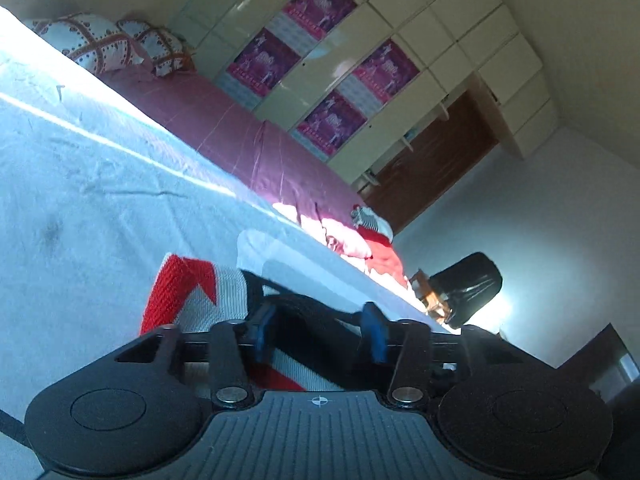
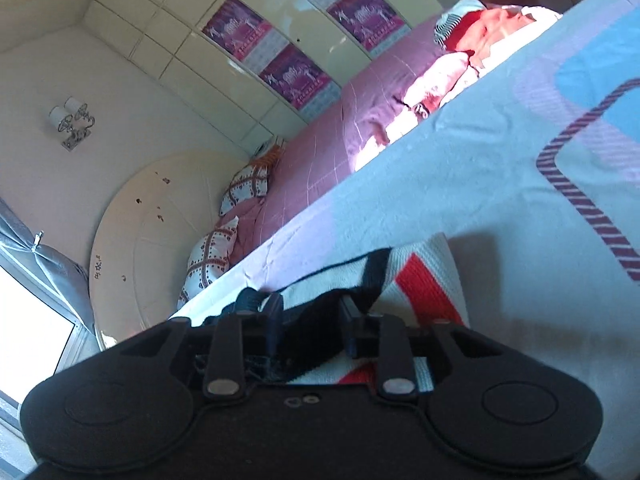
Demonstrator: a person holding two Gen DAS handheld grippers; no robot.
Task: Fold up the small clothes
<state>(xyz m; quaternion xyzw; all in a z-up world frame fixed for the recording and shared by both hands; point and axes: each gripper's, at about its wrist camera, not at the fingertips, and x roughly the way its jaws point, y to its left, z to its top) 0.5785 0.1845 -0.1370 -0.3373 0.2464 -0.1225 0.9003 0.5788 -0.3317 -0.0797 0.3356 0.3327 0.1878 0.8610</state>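
A small white knit garment with red and black bands (image 1: 192,280) (image 2: 424,276) lies on the pale blue sheet (image 1: 80,184) (image 2: 460,184) of the bed, right under both grippers. My left gripper (image 1: 318,332) hovers low over it, its blue fingers (image 1: 262,332) spread apart, with a black part of the garment showing in the gap. My right gripper (image 2: 312,326) is also over the garment with its jaws parted. Dark fabric lies bunched between its fingers (image 2: 274,318), and the pads do not press on it.
A heap of red, pink and striped clothes (image 1: 360,240) (image 2: 480,28) sits further along the bed on a magenta cover (image 1: 224,132). Patterned pillows (image 1: 92,40) (image 2: 208,256) lie at the headboard. A wardrobe with posters (image 1: 332,68) lines the wall; a black bag (image 1: 468,288) stands beyond the bed's edge.
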